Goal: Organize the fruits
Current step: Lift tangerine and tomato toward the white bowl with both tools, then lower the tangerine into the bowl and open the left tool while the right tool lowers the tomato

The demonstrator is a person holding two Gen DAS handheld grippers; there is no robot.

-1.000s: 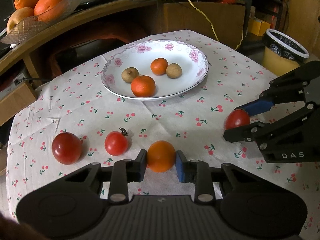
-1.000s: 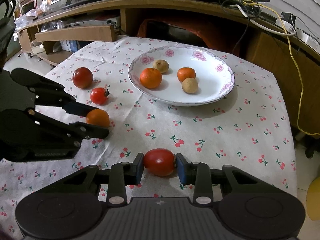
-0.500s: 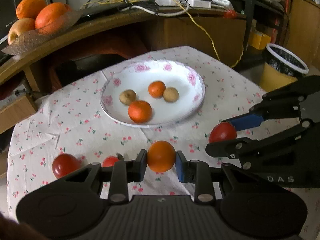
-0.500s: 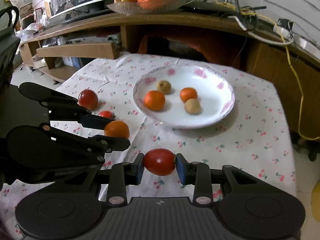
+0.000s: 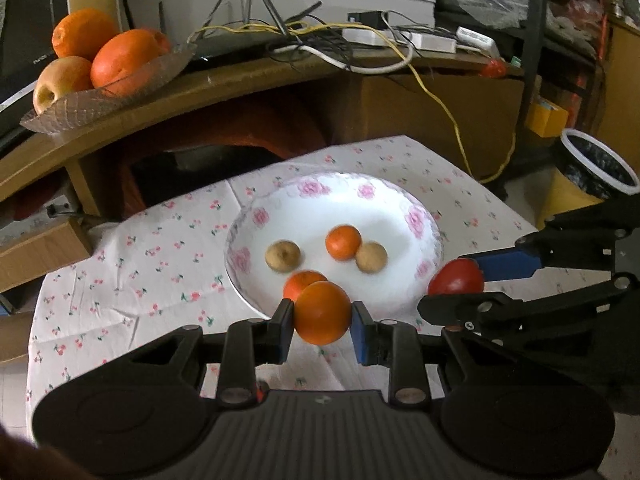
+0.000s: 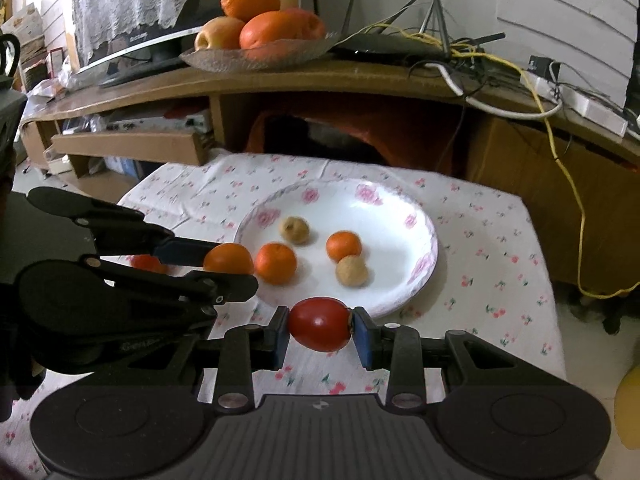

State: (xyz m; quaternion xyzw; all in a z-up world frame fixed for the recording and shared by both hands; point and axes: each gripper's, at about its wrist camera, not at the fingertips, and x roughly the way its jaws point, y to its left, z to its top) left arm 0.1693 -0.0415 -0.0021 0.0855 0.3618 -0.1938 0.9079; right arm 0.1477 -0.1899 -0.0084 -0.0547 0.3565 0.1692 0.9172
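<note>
Left wrist view: my left gripper (image 5: pixel 322 314) clamps the orange (image 5: pixel 322 313), my right gripper (image 6: pixel 320 330) the tomato (image 6: pixel 319 324), both now lifted beside the plate (image 5: pixel 434 240).

Both of my feeds are dim indoor views with a warm, slightly grainy cast. The brightest thing I see is the white plate (image 5: pixel 416 216), which looks a little washed out, and the fruit on it is soft with blur. The recess under the wooden shelf (image 6: pixel 340 76) is nearly black. Fisheye distortion bends that shelf into an arc and darkens the corners of each frame. The left gripper (image 5: pixel 322 322) and right gripper (image 6: pixel 320 330) read sharper than the cloth-covered surface (image 6: pixel 500 280) beyond them.
</note>
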